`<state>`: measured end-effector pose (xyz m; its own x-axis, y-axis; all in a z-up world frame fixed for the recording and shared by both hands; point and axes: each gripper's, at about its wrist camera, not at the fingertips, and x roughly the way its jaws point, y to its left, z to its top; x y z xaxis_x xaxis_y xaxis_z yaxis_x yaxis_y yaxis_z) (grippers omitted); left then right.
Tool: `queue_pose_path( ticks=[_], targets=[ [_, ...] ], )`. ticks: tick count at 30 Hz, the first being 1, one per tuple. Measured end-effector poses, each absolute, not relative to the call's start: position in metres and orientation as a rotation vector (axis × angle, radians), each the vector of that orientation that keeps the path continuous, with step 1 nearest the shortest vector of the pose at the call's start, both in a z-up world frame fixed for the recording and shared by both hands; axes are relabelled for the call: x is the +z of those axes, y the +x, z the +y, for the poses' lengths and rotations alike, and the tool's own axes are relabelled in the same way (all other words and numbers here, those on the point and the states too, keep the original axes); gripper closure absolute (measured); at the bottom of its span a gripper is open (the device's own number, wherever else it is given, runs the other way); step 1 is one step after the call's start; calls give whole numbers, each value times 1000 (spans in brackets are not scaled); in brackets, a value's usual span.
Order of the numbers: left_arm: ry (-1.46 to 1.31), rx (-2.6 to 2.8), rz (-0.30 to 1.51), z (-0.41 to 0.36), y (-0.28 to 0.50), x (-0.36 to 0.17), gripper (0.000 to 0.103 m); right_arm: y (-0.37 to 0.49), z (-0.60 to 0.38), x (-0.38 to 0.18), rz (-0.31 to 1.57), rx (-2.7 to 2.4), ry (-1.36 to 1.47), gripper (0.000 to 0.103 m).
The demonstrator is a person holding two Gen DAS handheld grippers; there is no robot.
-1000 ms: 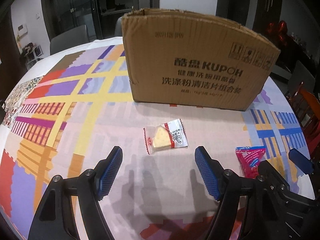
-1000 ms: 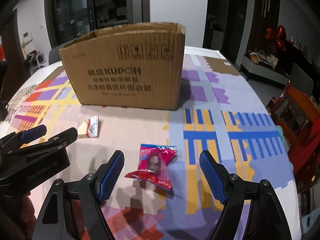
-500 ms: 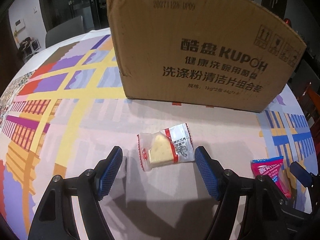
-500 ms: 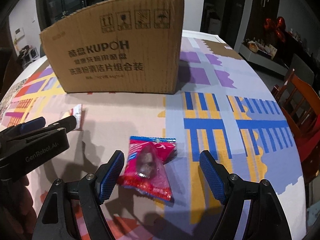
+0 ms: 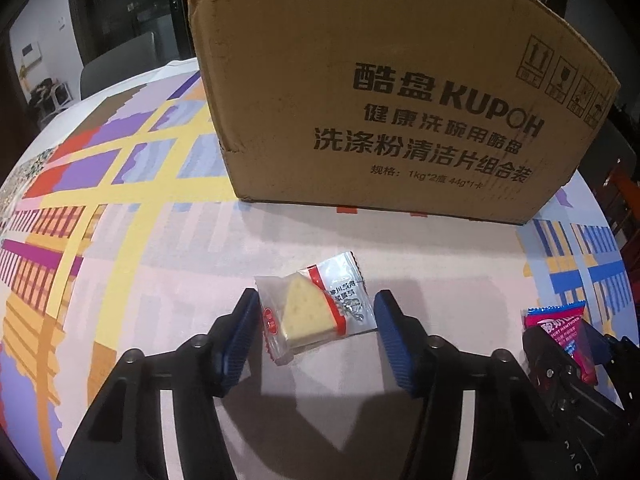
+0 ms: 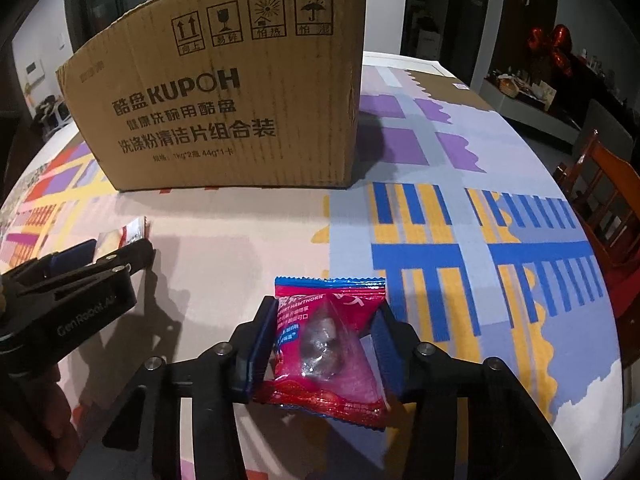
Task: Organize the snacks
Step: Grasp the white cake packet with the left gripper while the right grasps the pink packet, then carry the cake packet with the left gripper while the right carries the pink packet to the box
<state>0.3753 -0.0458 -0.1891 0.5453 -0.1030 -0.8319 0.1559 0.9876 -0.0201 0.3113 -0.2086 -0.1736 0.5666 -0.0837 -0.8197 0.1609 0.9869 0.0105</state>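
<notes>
Closing since a second ago, left gripper (image 5: 314, 322) brackets the cheese snack (image 5: 310, 308), right gripper (image 6: 322, 342) pinches the hawthorn packet (image 6: 332, 344).

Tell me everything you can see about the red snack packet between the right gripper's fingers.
The red snack packet is a glossy plastic pouch with crimped edges, a blue top strip, white print and a clear window showing a lumpy sweet. It lies flat on the patterned tablecloth, between the closing jaws of the right gripper, whose blue pads meet its sides.

Both wrist views look steeply down, close over the tablecloth (image 5: 168, 264) — left-hand view sits left of the right-hand one; shared: cardboard box (image 6: 224, 92).
</notes>
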Motion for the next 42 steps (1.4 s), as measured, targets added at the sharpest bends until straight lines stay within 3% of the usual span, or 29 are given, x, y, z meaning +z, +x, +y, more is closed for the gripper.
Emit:
queue_pose_path(
  ticks=[5,12,15,22,42],
  targets=[
    [45,-155,974,-44,371,-188,50,310,-208,-172,957,-140,94,59],
    [43,-162,969,-44,367,-181,67,309,-211,-167,944,-134,103,61],
    [36,-163,952,-43,363,-175,82,307,-210,-163,935,-131,102,61],
    [27,-180,948,-43,359,-166,92,304,-211,-156,918,-123,109,61],
    [7,-174,873,-35,337,-125,92,291,-207,-120,843,-103,105,62]
  ],
)
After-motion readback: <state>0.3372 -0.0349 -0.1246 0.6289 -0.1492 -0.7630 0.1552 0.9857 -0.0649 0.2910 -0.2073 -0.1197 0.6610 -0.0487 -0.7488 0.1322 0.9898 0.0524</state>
